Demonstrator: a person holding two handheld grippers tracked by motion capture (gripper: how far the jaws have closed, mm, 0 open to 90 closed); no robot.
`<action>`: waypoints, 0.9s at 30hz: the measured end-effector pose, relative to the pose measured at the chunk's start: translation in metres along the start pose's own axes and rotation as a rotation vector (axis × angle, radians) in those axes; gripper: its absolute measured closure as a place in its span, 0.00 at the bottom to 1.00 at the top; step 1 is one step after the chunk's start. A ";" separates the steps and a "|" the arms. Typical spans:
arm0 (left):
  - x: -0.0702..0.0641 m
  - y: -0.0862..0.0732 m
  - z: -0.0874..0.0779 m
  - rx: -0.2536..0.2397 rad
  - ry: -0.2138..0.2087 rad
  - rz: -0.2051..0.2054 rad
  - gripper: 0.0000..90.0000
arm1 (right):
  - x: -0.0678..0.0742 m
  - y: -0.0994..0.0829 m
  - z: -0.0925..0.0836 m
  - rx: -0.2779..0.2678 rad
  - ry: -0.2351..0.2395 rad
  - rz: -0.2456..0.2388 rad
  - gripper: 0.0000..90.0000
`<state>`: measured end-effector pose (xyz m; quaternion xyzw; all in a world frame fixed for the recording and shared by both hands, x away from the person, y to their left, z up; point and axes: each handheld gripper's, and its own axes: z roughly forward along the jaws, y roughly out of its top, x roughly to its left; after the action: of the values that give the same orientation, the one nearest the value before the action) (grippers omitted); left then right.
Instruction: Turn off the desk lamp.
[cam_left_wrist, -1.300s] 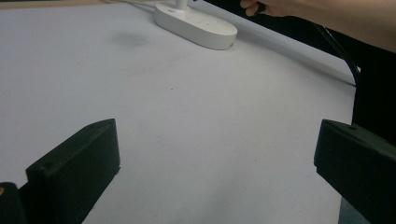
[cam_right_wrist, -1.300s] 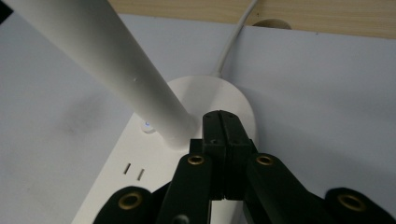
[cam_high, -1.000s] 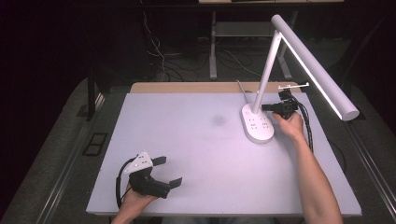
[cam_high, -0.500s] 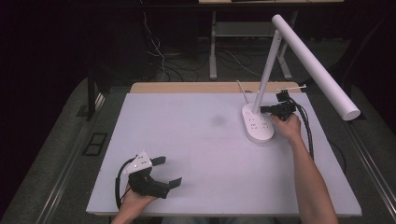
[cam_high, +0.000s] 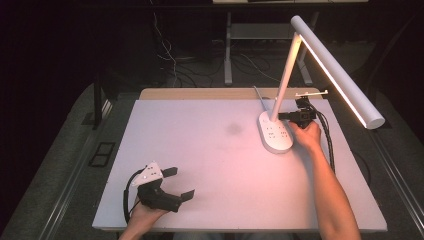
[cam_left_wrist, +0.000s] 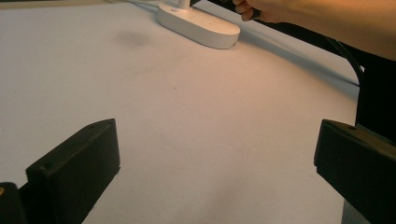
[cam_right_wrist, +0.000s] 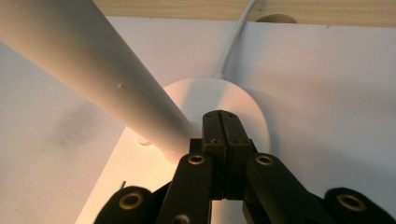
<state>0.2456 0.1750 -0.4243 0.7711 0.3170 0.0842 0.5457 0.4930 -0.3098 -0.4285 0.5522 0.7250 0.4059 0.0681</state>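
Right gripper (cam_high: 286, 116): jaws fully closed, pad faces pressed flat together with nothing between them. In the right gripper view the closed tips (cam_right_wrist: 221, 122) sit over the lamp base (cam_right_wrist: 205, 100), right at the foot of the lamp stem (cam_right_wrist: 93, 70). Whether the tips actually press on the base cannot be told; the contact spot is hidden under the jaws.

Left gripper (cam_high: 172, 184): jaws wide apart, empty. It rests near the front left corner of the table (cam_high: 200, 150), well apart from the lamp. In the left gripper view both jaws are cut off by the frame, with bare table surface between them.

Desk lamp: white oval base (cam_high: 275, 134) stands on the far right part of the table, long axis running roughly from far edge to near edge. The stem (cam_high: 285, 80) rises from the far end of the base, tilted to the right as it climbs. The lamp head (cam_high: 340, 75), a long bar, slopes down from the stem top toward the near right; its underside is lit. A white cord (cam_right_wrist: 233, 42) leaves the back of the base toward the table's wooden far edge (cam_high: 200, 93).

Hard to read: markings on the base top are too small to make out. The right hand (cam_high: 306, 136) covers most of the gripper body. In the left gripper view the base (cam_left_wrist: 198, 25) is cut off at the top.
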 end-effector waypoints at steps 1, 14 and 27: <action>0.000 0.000 0.000 0.002 0.000 0.001 0.00 | -0.001 0.000 0.000 -0.001 0.003 0.001 1.00; 0.000 0.000 0.001 0.005 0.001 0.004 0.00 | 0.003 -0.002 0.000 -0.001 -0.022 -0.009 1.00; -0.001 0.000 0.001 0.004 -0.002 0.004 0.00 | 0.006 -0.006 0.000 -0.023 -0.037 0.001 1.00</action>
<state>0.2455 0.1738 -0.4244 0.7729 0.3148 0.0840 0.5445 0.4864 -0.3050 -0.4300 0.5591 0.7188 0.4039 0.0876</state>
